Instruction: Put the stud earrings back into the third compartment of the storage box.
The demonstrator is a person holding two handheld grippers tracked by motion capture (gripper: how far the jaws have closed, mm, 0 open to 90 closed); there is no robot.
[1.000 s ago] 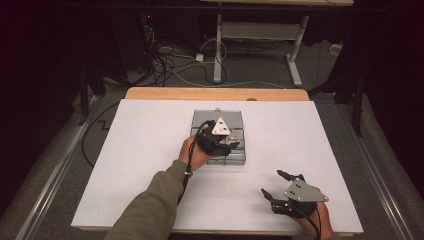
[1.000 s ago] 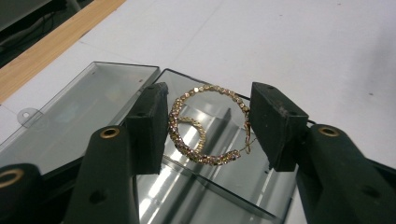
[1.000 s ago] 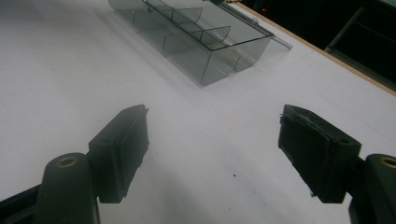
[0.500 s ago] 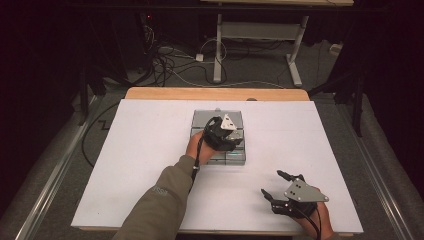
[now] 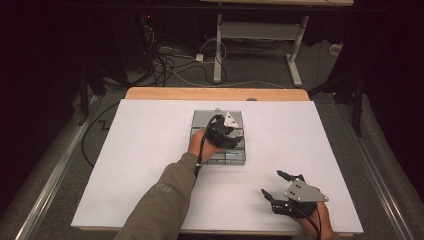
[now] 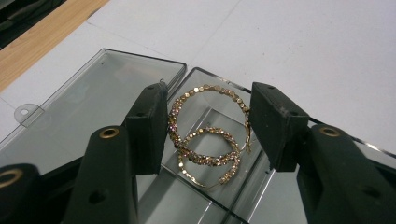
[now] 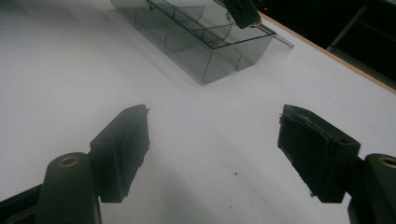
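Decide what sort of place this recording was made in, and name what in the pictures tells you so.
Probably a lab or workshop bench set up for recording, not a home. A bare white table stands on a hard floor among loose cables and a desk frame, and each hand holds an instrumented gripper, such as the right gripper.

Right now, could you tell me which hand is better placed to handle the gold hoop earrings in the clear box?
Left. The left gripper hangs over the clear box, fingers flanking the gold hoop earrings. The right gripper sits open, apart at the table's near edge.

White table top [image 5: 150, 165], its wooden edge [image 5: 215, 93] behind; cables [image 5: 170, 60] on the floor beyond
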